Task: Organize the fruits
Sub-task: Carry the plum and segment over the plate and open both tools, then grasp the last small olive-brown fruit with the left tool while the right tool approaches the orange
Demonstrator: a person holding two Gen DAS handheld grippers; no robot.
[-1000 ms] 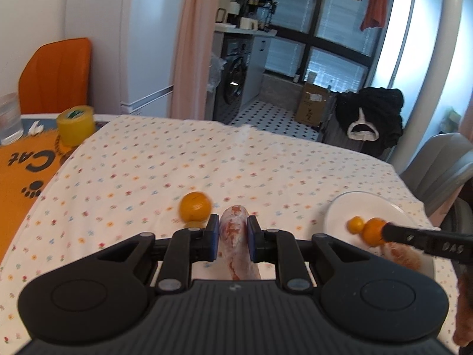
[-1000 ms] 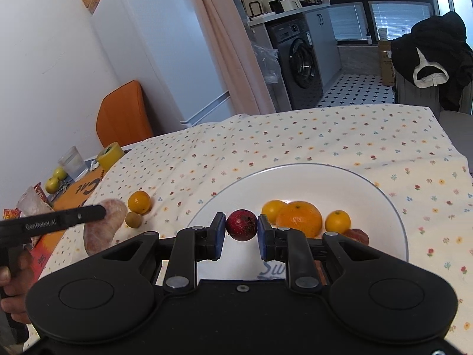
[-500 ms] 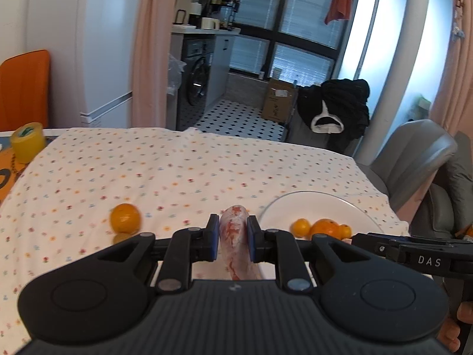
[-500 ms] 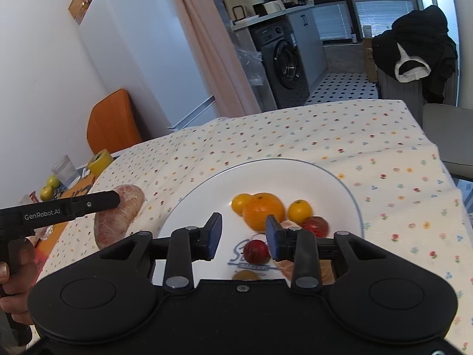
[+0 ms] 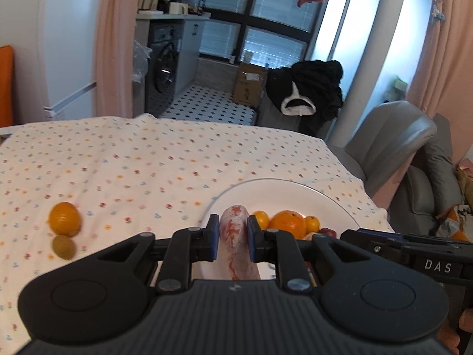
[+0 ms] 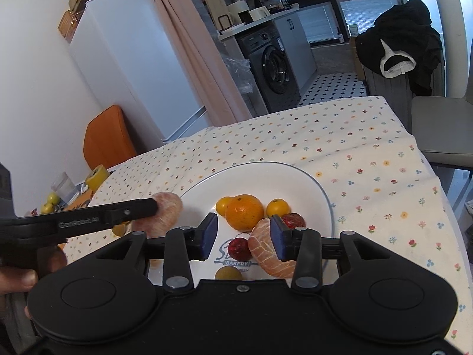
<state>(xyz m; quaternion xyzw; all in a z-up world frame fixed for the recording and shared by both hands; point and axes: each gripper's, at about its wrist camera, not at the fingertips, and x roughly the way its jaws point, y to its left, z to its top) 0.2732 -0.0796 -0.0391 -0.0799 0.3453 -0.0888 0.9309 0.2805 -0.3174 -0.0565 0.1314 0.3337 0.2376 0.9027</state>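
My left gripper is shut on a peeled pink citrus segment, held over the near left rim of the white plate. The right wrist view shows that segment beside the plate. My right gripper hangs open above the plate, with a dark red fruit and another peeled segment below its jaws. A large orange, two small oranges and a second red fruit also lie on the plate. An orange and a small greenish fruit sit on the cloth to the left.
The flowered tablecloth covers the table. A yellow tape roll, a glass and small green fruits stand at the far left end. A grey chair stands past the right edge, an orange chair behind.
My right gripper has opened and let the dark red fruit drop onto the plate. My left gripper has carried the peeled segment rightward, from the cloth to the plate's rim.
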